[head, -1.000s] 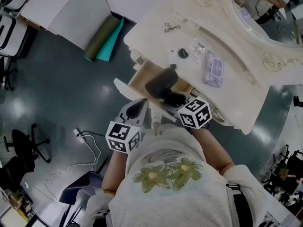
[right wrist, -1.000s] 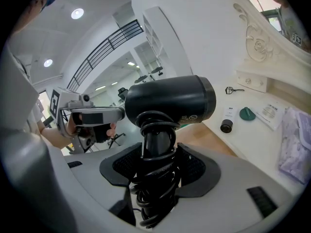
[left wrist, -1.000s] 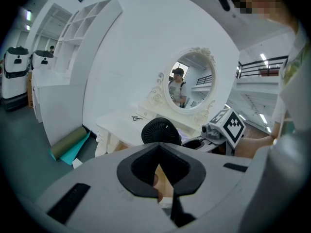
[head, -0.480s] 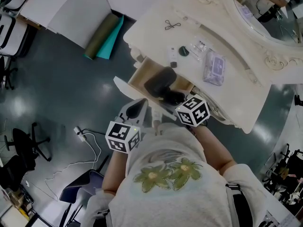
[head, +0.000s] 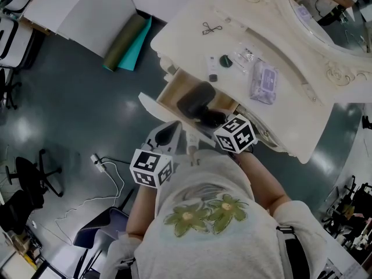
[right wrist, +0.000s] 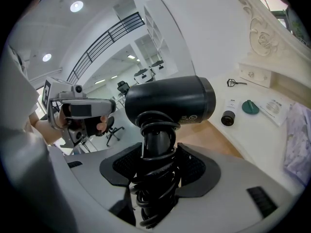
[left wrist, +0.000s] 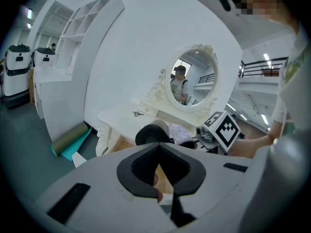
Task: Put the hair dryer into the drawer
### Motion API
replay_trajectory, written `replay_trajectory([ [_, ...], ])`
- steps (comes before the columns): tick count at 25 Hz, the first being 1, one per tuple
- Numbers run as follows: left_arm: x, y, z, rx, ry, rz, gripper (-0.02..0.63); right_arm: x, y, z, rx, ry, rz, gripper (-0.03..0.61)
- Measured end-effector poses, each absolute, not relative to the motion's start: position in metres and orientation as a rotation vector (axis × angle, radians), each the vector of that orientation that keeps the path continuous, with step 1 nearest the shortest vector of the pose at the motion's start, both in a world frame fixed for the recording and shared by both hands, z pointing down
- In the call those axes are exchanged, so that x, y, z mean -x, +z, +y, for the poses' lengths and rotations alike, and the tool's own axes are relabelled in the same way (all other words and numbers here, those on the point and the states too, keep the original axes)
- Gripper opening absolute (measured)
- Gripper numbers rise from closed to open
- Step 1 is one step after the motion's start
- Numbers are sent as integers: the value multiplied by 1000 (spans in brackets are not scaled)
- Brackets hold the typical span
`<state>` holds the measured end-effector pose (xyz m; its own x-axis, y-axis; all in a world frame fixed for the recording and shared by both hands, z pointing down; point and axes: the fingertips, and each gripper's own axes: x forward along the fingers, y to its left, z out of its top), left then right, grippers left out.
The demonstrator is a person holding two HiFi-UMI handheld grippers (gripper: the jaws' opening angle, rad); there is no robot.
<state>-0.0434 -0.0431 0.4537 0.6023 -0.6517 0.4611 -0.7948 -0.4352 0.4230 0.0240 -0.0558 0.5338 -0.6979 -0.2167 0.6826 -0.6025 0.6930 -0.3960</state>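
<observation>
Your right claw [right wrist: 158, 152] is clenched on the handle of the black hair dryer [right wrist: 170, 101], with both pads pressing on the coiled cord [right wrist: 153, 188] that is wound round that handle. The barrel stands above the jaws and lies crosswise to them. From your head view the dryer's body sits over the open drawer [head: 173, 92], inside the outline of its pale wooden bottom; whether it touches the wood you cannot tell. The drawer is pulled out from under the front edge of the cream dressing table [head: 192, 39].

Your left claw [left wrist: 158, 171] is closed up with nothing in it: its black pads meet with only a thin sliver between them, through which some of the drawer's wood shows. It hangs just beside the right claw, on the near side of the drawer.

On the table top, well apart from the dryer, you have a green lid [head: 225, 61], a small bottle [head: 213, 72] lying just beside it and a purple packet [head: 263, 83]. An oval mirror [left wrist: 194, 79] rises behind them, and a rolled mat [head: 125, 45] lies on the floor to the left of the table
</observation>
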Motion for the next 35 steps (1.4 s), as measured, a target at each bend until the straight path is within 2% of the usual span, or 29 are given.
replay_trajectory([
  [35,46,474,-45,-2141,320,-1157,9,-24,583,-65,-555,871,-2207,222],
])
